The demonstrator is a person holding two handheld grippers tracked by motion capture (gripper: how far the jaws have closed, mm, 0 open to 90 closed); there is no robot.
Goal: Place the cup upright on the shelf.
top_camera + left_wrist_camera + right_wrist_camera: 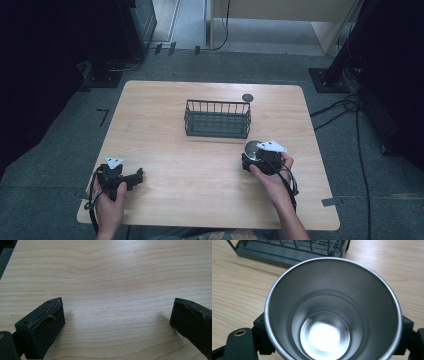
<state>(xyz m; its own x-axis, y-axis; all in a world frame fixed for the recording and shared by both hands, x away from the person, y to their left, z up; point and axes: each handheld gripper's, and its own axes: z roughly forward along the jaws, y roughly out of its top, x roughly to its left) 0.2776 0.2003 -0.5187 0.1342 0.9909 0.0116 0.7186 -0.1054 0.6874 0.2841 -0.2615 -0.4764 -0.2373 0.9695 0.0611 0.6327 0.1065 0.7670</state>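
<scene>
Right gripper (256, 156) clamping steel cup (332, 312) near bench's right edge, just before basket (217, 119), left gripper (131, 178) gaping wide, idling near front-left corner

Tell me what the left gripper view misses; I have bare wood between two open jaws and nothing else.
Observer: The right gripper is shut on a steel cup, jaws pressed on either side of it.
Operator: Report the cup's contents.
Observer: The right gripper view looks straight into its mouth; it is empty, with a shiny bottom.
Operator: Name what lies beyond it.
Observer: A dark wire basket stands mid-table just beyond the cup, and a small round grey thing lies behind the basket's right end.
</scene>
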